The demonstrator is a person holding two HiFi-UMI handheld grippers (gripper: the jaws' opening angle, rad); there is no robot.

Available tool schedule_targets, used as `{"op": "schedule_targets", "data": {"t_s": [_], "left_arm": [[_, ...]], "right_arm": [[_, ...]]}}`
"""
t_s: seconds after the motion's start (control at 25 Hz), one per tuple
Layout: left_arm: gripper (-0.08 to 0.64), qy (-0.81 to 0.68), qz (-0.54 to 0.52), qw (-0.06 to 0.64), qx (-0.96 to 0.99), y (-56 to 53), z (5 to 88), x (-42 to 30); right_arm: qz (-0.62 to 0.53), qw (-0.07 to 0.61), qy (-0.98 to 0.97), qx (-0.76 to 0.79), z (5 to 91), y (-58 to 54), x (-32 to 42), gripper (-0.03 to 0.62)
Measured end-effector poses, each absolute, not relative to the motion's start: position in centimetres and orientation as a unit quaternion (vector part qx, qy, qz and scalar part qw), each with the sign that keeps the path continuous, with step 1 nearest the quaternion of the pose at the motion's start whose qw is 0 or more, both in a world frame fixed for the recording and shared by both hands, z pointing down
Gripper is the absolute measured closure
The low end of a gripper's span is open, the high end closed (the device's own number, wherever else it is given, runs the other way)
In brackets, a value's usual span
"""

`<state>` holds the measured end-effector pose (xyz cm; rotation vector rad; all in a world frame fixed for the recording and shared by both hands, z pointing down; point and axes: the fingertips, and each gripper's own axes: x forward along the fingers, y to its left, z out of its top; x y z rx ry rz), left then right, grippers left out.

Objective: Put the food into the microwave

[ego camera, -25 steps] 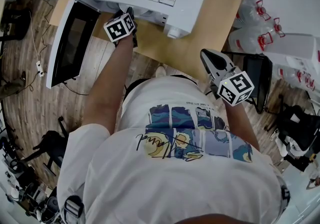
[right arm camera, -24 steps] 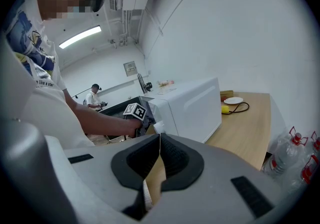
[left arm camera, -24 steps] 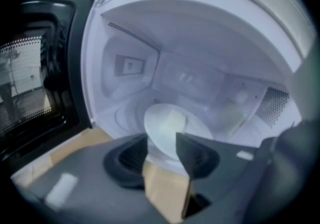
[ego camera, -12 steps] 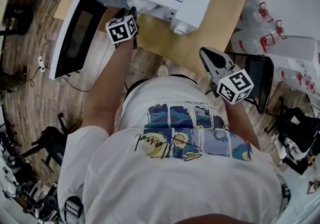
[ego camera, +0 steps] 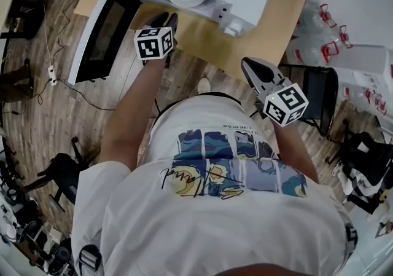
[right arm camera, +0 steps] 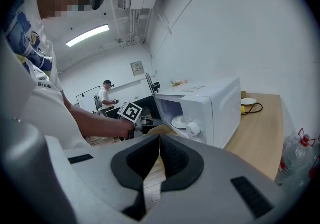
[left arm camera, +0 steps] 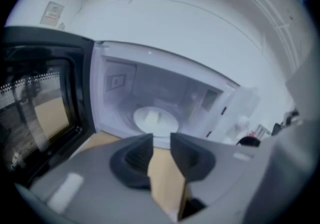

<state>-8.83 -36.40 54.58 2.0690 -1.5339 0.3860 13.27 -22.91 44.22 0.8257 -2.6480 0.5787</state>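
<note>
The left gripper (left arm camera: 161, 140) has its jaws a little apart and closing. Nothing is between them; only the bare wooden table (left arm camera: 167, 183) shows through the gap. The right gripper (right arm camera: 159, 140) has its jaws together at the tips and carries nothing.

Just beyond the left tips and a little above them is the microwave (left arm camera: 200, 33). Its door (left arm camera: 42, 103) is swung wide, off to the left of the jaws. On the oven floor, straight ahead of those tips, lies a white plate (left arm camera: 170, 122) with a pale piece of food (left arm camera: 151, 115) at its middle. So the food seems to be in place already, with the door not yet shut. Seen from the right tips, the oven is ahead and slightly right, well apart, with its knob (right arm camera: 192, 128) on the near corner.

The plate looks like glazed china or glass, so I judge it stiff, smooth, breakable and of modest weight. The near rim, facing the left tips, is the place to pinch it, one jaw over and one under, keeping it level so the food does not slide.

The plate lies flat, face up, and being round it has no long axis. The food is too blurred to tell which way it runs, or how soft it is.
</note>
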Motion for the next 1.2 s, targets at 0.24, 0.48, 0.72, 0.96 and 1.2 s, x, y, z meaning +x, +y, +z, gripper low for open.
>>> {"op": "schedule_targets", "data": {"t_s": [0.24,0.48,0.72,0.96,1.2], "left_arm": [[0.514,-0.535,0.134,0.27,0.789,-32.1,53.4,-9.2],[0.551,-0.497,0.138,0.261,0.816,-27.8,52.2,-9.1],[0.552,-0.461,0.109,0.277,0.836,-23.1,50.7,-9.8],[0.552,-0.433,0.081,0.28,0.853,-18.2,48.1,-10.9],[0.552,-0.397,0.079,0.272,0.873,-13.5,46.2,-11.0]], "right_arm": [[0.199,0.152,-0.925,0.286,44.1,-20.4,10.8,0.581],[0.194,0.151,-0.926,0.285,43.7,-18.1,8.8,0.581],[0.187,0.15,-0.927,0.289,43.4,-15.6,6.9,0.582],[0.182,0.154,-0.927,0.289,43.2,-12.0,4.5,0.583],[0.179,0.154,-0.922,0.307,42.8,-8.9,3.2,0.584]]}}
